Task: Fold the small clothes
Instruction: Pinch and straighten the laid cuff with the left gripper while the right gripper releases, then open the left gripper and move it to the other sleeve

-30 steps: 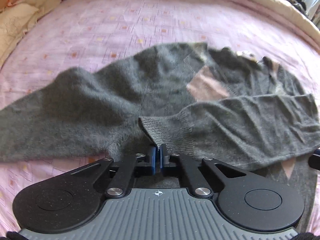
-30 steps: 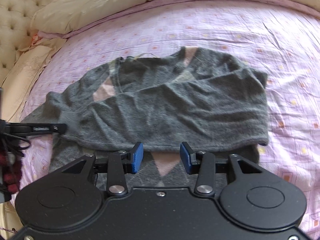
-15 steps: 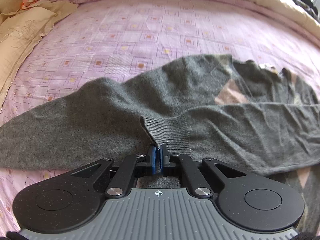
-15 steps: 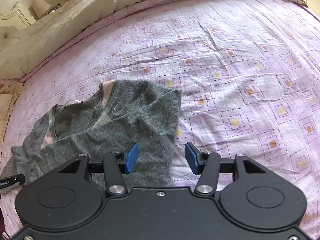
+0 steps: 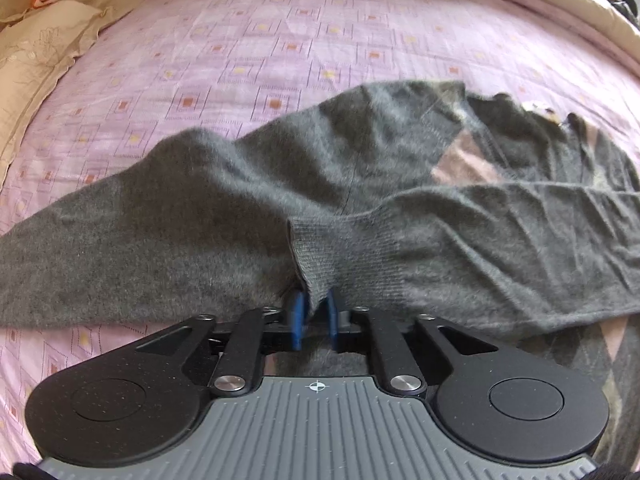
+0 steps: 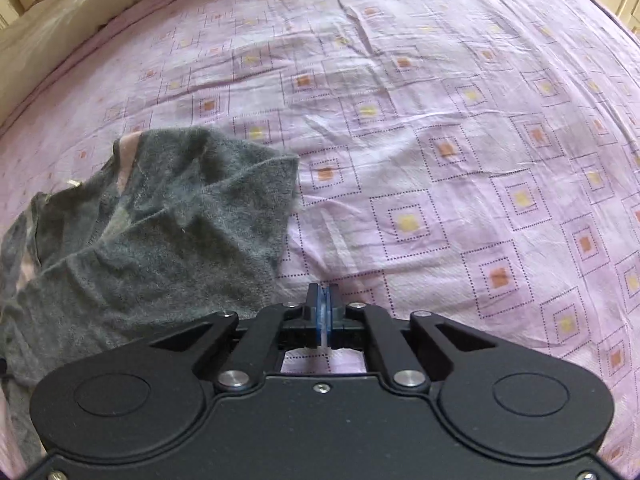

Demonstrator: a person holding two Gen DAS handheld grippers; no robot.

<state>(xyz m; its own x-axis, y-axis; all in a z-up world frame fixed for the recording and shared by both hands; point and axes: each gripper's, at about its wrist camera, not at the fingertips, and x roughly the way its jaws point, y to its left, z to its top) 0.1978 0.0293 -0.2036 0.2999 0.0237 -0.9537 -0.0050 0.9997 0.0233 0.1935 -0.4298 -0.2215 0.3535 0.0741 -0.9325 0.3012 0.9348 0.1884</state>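
The left wrist view shows the grey sweater (image 5: 248, 208) spread across the bed's pink sheet (image 5: 280, 40), one sleeve folded over its body with the ribbed cuff (image 5: 320, 248) toward 6 o'clock. The left claw (image 5: 314, 316) has just been opening; its blue pads (image 5: 297, 314) now stand slightly apart with the cuff's edge between them, released. Only the right wrist view shows the right claw (image 6: 322, 312), which has just been closing: clenched on nothing, over bare sheet (image 6: 440, 120), the sweater (image 6: 160, 240) at 9 o'clock.
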